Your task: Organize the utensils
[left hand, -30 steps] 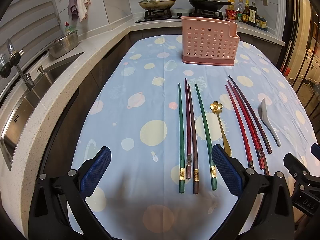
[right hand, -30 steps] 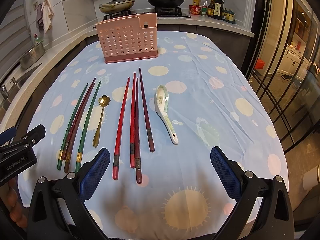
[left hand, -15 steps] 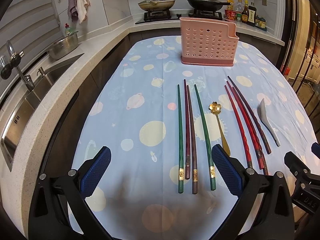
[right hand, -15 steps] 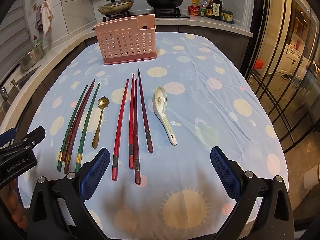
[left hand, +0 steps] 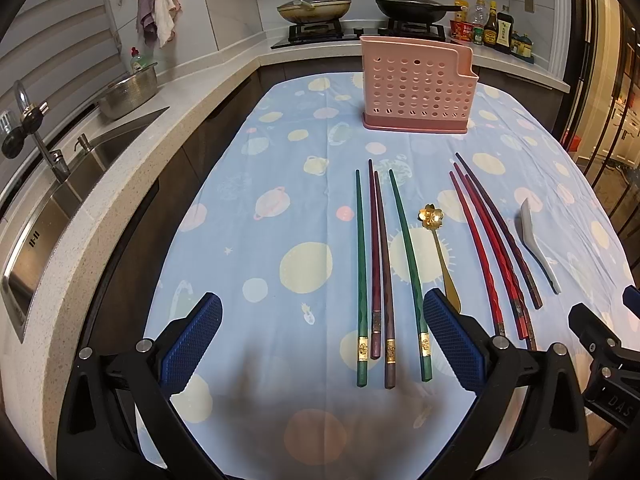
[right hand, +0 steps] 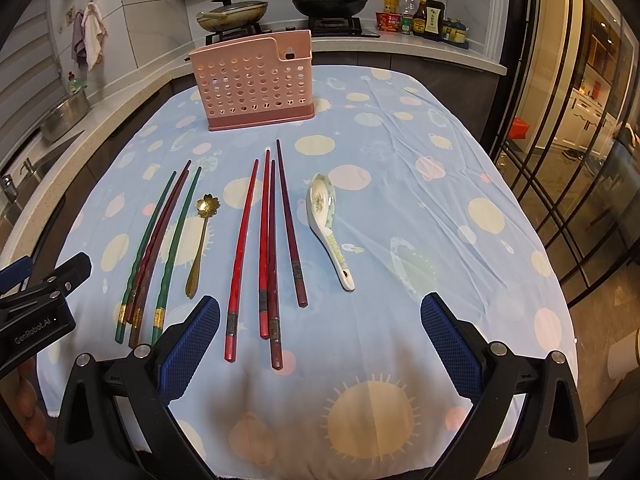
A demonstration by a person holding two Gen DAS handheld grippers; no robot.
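A pink perforated utensil holder stands at the far end of the table. In front of it lie green and dark red chopsticks, a gold flower spoon, several red chopsticks and a white ceramic spoon. My left gripper is open and empty, just in front of the green chopsticks' near ends. My right gripper is open and empty, near the red chopsticks' near ends.
The table wears a blue cloth with planets. A counter with a sink and a steel bowl runs along the left. A stove with two pans and bottles stand behind. Glass doors are on the right.
Both grippers have eased slightly back and up; the utensils sit a little higher in each view. Nothing on the table has moved.
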